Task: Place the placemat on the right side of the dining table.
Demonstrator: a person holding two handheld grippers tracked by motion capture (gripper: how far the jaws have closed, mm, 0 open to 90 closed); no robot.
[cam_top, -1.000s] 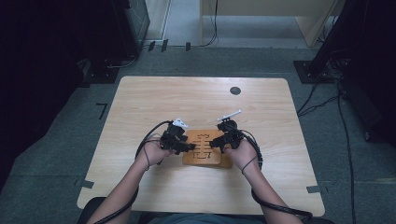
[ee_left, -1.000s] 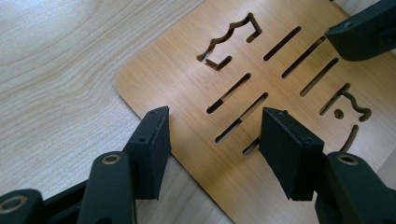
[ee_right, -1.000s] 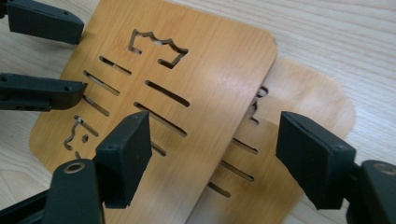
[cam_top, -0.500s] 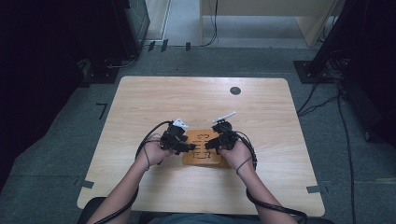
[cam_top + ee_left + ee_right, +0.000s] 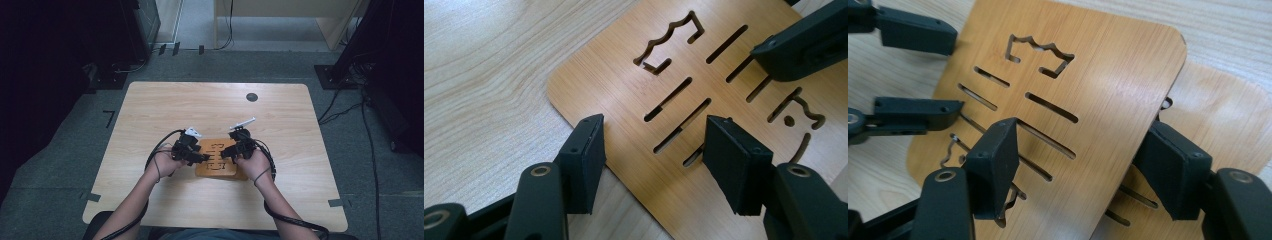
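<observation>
Both my grippers are over the slotted wooden board (image 5: 216,159), which sits on the near middle of the table (image 5: 150,107), between my hands.

Right gripper view: there are two like boards. The upper board (image 5: 1088,85) is tilted, its right edge lifted off the lower board (image 5: 1228,110) that lies flat on the table. My right gripper (image 5: 1083,165) straddles the upper board: one jaw lies on its top face near the long slots, the other sits at its raised right edge, just under it. The jaws are apart; I cannot tell whether they press the board.

Left gripper view: my left gripper (image 5: 651,155) has its jaws spread wide over the near corner of the board (image 5: 624,100). One jaw is at the board's edge, the other above the slots. Neither jaw is seen to clamp anything. One jaw of the other gripper shows at the upper right of this view, over the far slots.

High view: left gripper (image 5: 192,150) at the board's left edge, right gripper (image 5: 235,148) at its right edge, tips facing each other.
</observation>
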